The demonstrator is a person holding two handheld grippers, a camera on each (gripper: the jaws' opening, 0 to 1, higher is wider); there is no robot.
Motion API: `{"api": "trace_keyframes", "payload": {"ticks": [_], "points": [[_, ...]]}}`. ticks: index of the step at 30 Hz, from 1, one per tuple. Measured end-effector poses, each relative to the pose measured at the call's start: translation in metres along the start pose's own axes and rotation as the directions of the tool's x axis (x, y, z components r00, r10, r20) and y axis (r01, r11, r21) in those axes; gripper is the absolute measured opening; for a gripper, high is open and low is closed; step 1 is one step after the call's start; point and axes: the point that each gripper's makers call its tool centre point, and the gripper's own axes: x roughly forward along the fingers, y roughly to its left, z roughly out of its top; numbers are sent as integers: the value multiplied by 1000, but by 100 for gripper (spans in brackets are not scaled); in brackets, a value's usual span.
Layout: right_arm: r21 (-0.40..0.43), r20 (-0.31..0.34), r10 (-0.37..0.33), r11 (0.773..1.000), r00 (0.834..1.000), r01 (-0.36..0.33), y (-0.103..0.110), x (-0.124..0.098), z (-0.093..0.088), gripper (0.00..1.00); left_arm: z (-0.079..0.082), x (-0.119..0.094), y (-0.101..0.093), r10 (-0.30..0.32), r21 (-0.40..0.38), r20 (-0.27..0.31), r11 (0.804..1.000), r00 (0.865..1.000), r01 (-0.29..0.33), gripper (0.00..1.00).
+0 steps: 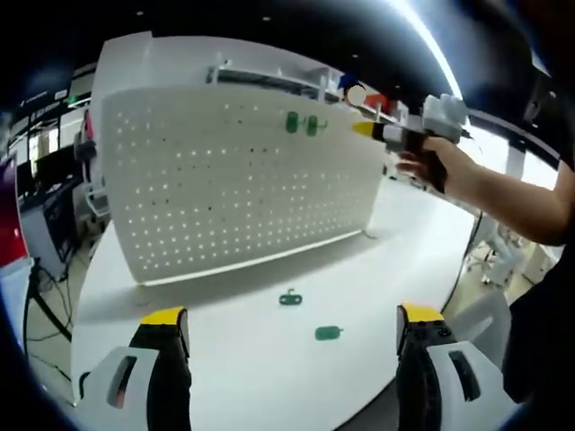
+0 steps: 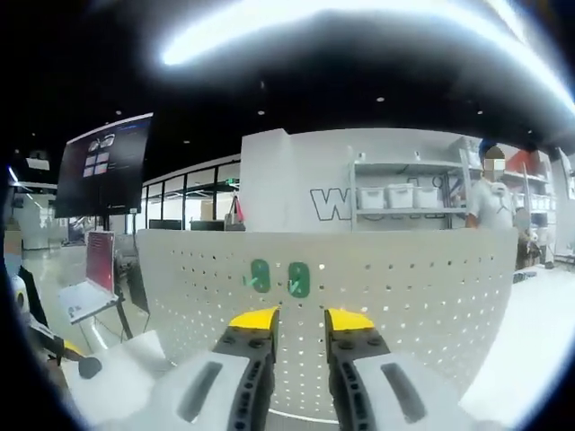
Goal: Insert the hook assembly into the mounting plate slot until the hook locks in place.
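White table (image 1: 395, 269) fronts the pegboard (image 1: 234, 180); two green hooks (image 1: 289, 297) lie apart.

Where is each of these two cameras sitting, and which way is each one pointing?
Left gripper view: rides the left gripper, low over the white table, facing the pegboard; two green hooks lie on the table; the person's hand holds the right gripper near the board.
Right gripper view: rides the right gripper, close to the pegboard, its yellow-tipped fingers below the mounted hooks.
Shared: pegboard and its mounted hooks.
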Motion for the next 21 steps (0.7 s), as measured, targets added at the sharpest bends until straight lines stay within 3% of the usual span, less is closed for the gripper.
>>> {"api": "trace_keyframes", "payload": {"ticks": [21], "points": [[-12,-100,117,993,988,-119,51,-48,-37,21,-8,-8,-15,-7,3,-12,1000,1000,7,95]]}}
